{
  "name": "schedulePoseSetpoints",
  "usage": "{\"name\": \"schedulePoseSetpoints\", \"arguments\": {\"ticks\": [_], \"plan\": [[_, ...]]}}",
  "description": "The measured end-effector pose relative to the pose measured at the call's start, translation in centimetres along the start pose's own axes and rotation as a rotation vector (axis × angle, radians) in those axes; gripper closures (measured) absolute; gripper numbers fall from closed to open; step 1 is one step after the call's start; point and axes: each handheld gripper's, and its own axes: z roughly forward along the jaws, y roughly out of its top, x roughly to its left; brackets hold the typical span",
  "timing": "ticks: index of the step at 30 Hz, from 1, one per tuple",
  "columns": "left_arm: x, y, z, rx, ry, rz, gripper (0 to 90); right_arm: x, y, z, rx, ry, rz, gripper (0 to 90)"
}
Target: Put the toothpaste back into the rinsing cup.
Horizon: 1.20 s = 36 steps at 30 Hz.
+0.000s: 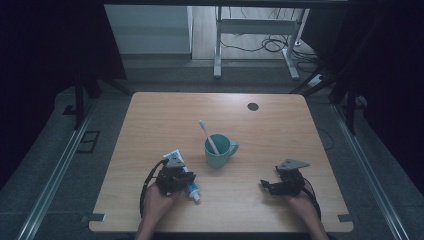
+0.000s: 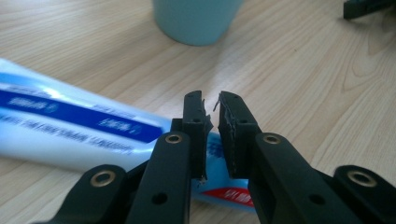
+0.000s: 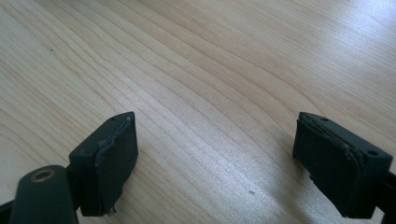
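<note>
A white and blue toothpaste tube (image 1: pixel 192 189) (image 2: pixel 70 126) lies on the wooden table (image 1: pixel 280 130), left of centre near the front. My left gripper (image 1: pixel 181 181) (image 2: pixel 212 100) sits over it with its jaws nearly together, pinching the tube near the cap end. A teal mug (image 1: pixel 220 150) (image 2: pixel 196 21) stands upright at the table's middle, with a white toothbrush (image 1: pixel 207 135) leaning in it. My right gripper (image 1: pixel 265 186) (image 3: pixel 215 149) rests low over bare wood at the front right, jaws wide apart and nothing between them.
A dark round cable hole (image 1: pixel 253 106) sits near the table's far edge. Beyond the table stand a white desk frame (image 1: pixel 255 30) and loose cables on the floor. The other gripper's tip (image 2: pixel 369 7) shows at the top right of the left gripper view.
</note>
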Motion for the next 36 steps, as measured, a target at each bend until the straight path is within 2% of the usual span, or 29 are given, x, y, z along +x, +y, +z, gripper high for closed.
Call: {"name": "schedulePoseSetpoints", "arguments": {"ticks": [3,13,20,28,36], "plan": [[-0.3,0.2,0.4,0.016,0.008,0.024,81.2,0.0,0.0,0.0,0.000,0.000,0.000,14.0],[0.4,0.4,0.3,0.047,0.036,0.042,86.2,0.0,0.0,0.0,-0.001,-0.003,0.002,14.1],[0.9,0.0,-0.2,0.055,0.029,0.029,86.4,0.1,0.0,0.0,-0.001,-0.005,0.004,14.2],[1.5,-0.4,-0.8,0.059,0.045,0.014,85.7,0.1,0.0,0.0,-0.001,-0.004,0.004,14.2],[1.6,-0.5,-1.0,0.064,0.048,0.014,84.3,0.1,0.0,0.0,-0.002,-0.005,0.005,14.2]]}}
